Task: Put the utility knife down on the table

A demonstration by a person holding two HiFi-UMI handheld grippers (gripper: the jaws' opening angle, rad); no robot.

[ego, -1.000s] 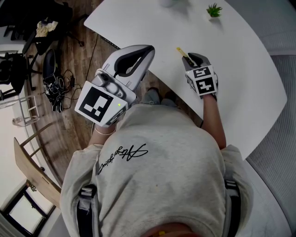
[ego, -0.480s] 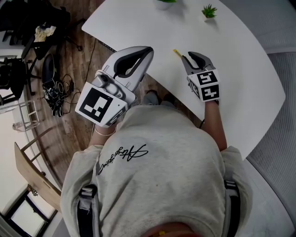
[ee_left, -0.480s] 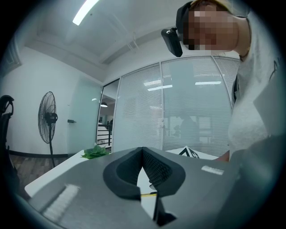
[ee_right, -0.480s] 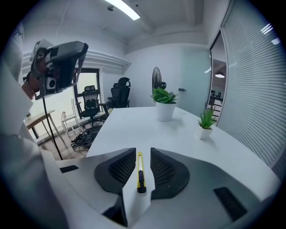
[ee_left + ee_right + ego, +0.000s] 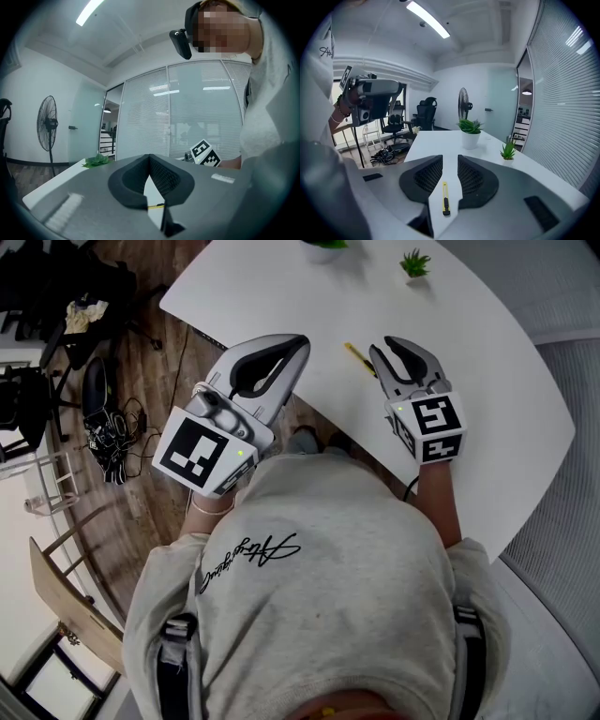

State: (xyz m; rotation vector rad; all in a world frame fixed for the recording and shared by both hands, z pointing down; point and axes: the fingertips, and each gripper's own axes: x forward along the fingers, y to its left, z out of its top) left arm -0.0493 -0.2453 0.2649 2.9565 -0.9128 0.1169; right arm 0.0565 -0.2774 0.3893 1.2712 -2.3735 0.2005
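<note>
The yellow utility knife (image 5: 359, 358) lies flat on the white table (image 5: 487, 362), near its front edge. My right gripper (image 5: 386, 345) hangs above and just right of it, open, with nothing between its pads. In the right gripper view the knife (image 5: 445, 198) shows on the table below the gap of the right gripper (image 5: 450, 159). My left gripper (image 5: 298, 339) is held level at the table's near edge, shut and empty. In the left gripper view the left gripper (image 5: 149, 158) has its pads meeting at the tip, and a yellow sliver of the knife (image 5: 156, 205) shows behind them.
A potted plant (image 5: 470, 133) and a small green plant (image 5: 508, 151) stand farther back on the table. Left of the table are wooden floor, a cable tangle (image 5: 112, 427), office chairs and a standing fan (image 5: 462, 105). A glass wall with blinds runs along the right.
My right gripper has lifted up off the knife, which stays lying on the table. The left gripper has not moved.
</note>
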